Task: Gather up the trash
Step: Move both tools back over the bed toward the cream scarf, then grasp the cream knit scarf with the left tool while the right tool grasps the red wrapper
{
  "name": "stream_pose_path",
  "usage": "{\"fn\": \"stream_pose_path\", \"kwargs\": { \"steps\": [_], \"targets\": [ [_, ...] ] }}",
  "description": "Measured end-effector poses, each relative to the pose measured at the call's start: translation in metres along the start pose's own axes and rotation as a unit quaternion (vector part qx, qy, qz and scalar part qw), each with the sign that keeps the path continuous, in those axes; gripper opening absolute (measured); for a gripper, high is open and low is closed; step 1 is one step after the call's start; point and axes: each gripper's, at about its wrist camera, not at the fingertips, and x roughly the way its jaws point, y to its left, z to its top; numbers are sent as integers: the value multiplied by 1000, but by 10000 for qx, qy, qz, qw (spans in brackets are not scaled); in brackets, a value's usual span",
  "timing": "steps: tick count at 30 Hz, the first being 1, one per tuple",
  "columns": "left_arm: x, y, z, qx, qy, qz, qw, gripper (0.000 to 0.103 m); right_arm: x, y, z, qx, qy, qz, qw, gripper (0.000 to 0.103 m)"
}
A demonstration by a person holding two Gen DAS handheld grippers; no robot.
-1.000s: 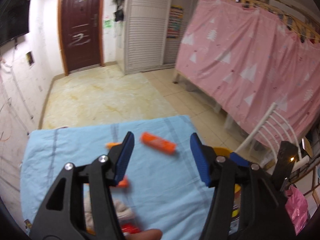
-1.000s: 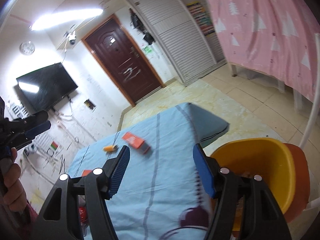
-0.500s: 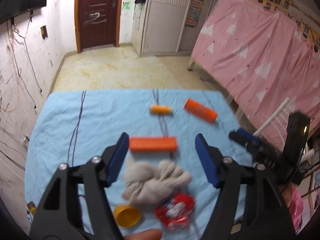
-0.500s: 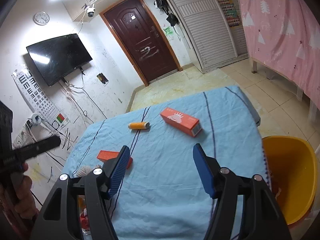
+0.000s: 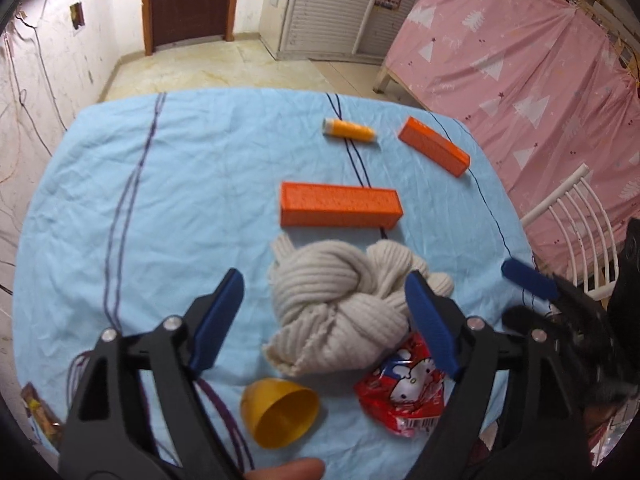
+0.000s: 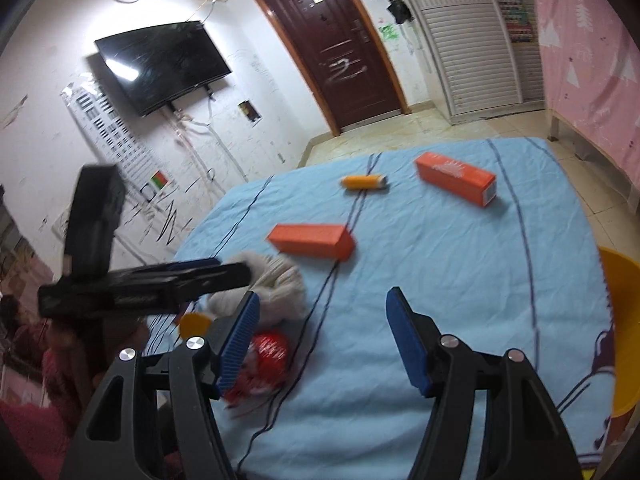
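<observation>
Progress: nothing is seen collected yet. All visible items lie on the blue-covered table (image 5: 192, 184); none is gripped.

Left gripper (image 5: 324, 320): jaws are opening and stand wide, nothing pressed between the pads. The cream knitted bundle (image 5: 336, 296) is framed between the fingers, but no contact can be confirmed. It lies near the table's near edge, toward the right.

Right gripper (image 6: 322, 338): jaws are held moderately apart, empty, over bare cloth near the near edge.

Item positions, left wrist view:
- red snack wrapper (image 5: 404, 392), just beside the bundle on its near side, partly hidden by the right finger;
- yellow cup (image 5: 280, 412), on its side at the near edge, mouth toward the camera;
- long orange box (image 5: 340, 205), mid-table, just beyond the bundle;
- second orange box (image 5: 434, 146), toward the far right edge;
- orange tube (image 5: 349, 131), near the far edge, well apart from the bundle.

A yellow bin (image 6: 622, 336) is seen off the table's right edge in the right wrist view; judged the likely receptacle. It is cut off by the frame, so its contents cannot be read.

Remaining, as judged: every piece is yet to be picked and dropped. Which items count as trash is not settled by the views; the wrapper is the clearest candidate.

Hard to make out: the wrapper is blurred in the right wrist view; box print is illegible.
</observation>
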Motion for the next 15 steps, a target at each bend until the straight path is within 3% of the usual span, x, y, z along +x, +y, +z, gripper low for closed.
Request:
{"fn": "stream_pose_path", "kwargs": {
  "steps": [2, 6, 8, 15],
  "targets": [
    [5, -2, -2, 22, 74, -42, 10000, 79, 5, 10, -7, -133, 141, 53, 9998, 62],
    [9, -7, -7, -19, 37, -87, 10000, 57, 18, 24, -16, -297, 387, 174, 9987, 64],
    [4, -10, -7, -46, -58, -33, 10000, 52, 24, 30, -22, -386, 536, 243, 9975, 64],
    [-41, -11, -2, -97, -722, 9, 9973, 51, 42, 38, -31, -463, 800, 265, 9954, 65]
  ]
}}
